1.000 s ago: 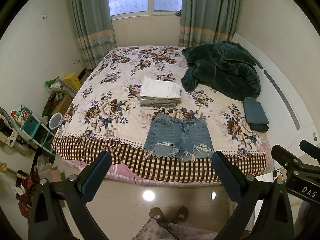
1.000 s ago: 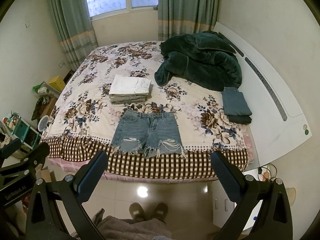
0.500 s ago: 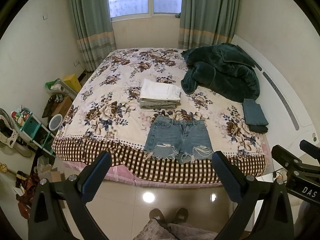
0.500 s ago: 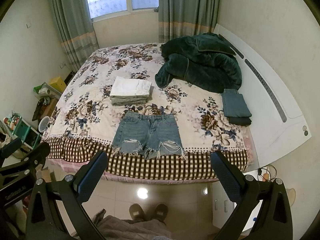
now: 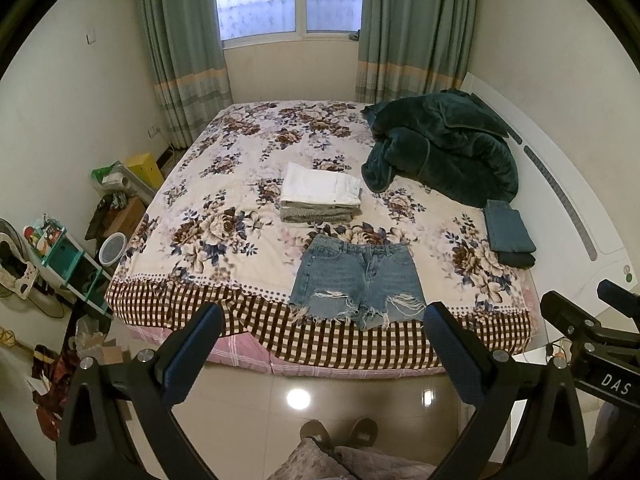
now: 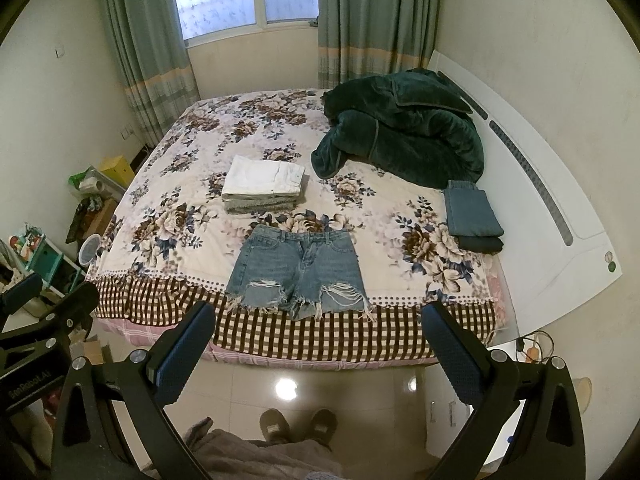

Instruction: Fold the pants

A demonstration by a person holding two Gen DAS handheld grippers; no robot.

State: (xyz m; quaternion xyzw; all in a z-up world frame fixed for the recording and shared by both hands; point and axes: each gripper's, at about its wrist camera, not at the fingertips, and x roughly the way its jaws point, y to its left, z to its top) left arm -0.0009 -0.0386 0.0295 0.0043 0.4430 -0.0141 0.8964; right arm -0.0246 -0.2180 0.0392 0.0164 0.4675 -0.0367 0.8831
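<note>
Ripped blue denim shorts [image 5: 357, 279] [image 6: 298, 270] lie flat near the front edge of the floral bed [image 5: 224, 216] [image 6: 180, 216], waistband away from me. My left gripper [image 5: 322, 344] is open and empty, held above the floor in front of the bed, well short of the shorts. My right gripper [image 6: 320, 340] is also open and empty, at about the same distance. Each gripper's body shows at the edge of the other's view.
A stack of folded white and grey clothes [image 5: 320, 194] [image 6: 262, 186] lies behind the shorts. A dark green blanket [image 5: 440, 148] [image 6: 400, 136] is heaped at the back right. Folded dark pants [image 5: 508, 236] [image 6: 474, 218] lie at the right edge. Clutter and shelves [image 5: 68, 256] stand on the left.
Both grippers have tilted or pulled back slightly, so the bed sits lower in both views. Nothing on the bed has moved.
</note>
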